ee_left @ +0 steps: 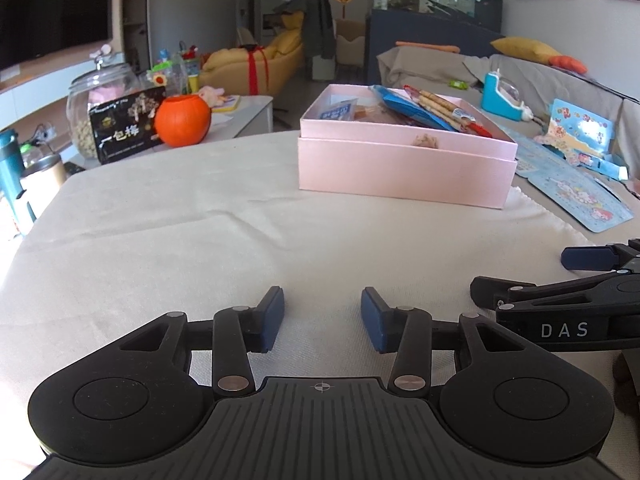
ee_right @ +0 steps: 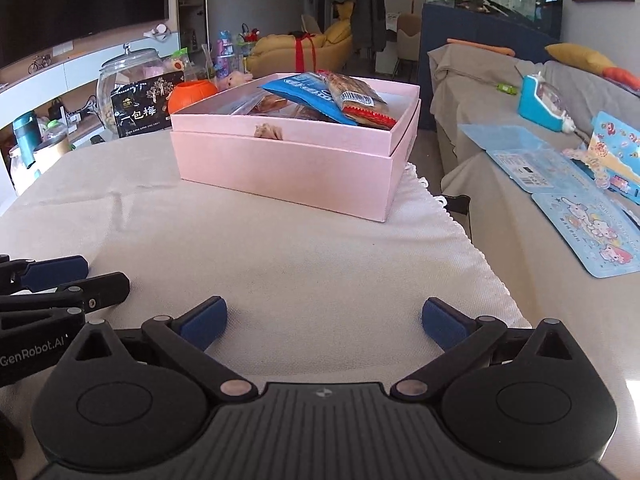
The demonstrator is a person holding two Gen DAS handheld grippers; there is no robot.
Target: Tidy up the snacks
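A pink box (ee_left: 404, 168) stands on the cloth-covered table, far side; it also shows in the right wrist view (ee_right: 288, 164). Several snack packets lie in it, a blue packet (ee_right: 308, 94) and a red-ended biscuit pack (ee_right: 358, 98) on top; in the left wrist view the blue packet (ee_left: 404, 106) and a stick-biscuit pack (ee_left: 444, 114) show. My left gripper (ee_left: 322, 320) is open and empty, low over the cloth near the front. My right gripper (ee_right: 324, 322) is open wide and empty, beside the left one.
An orange pumpkin pot (ee_left: 183, 120), a black snack box (ee_left: 128, 128) and a glass jar (ee_left: 94, 100) stand at the table's far left. A grey sofa (ee_right: 532, 208) on the right holds blue toy cards (ee_right: 588, 232) and a blue toy (ee_right: 540, 104).
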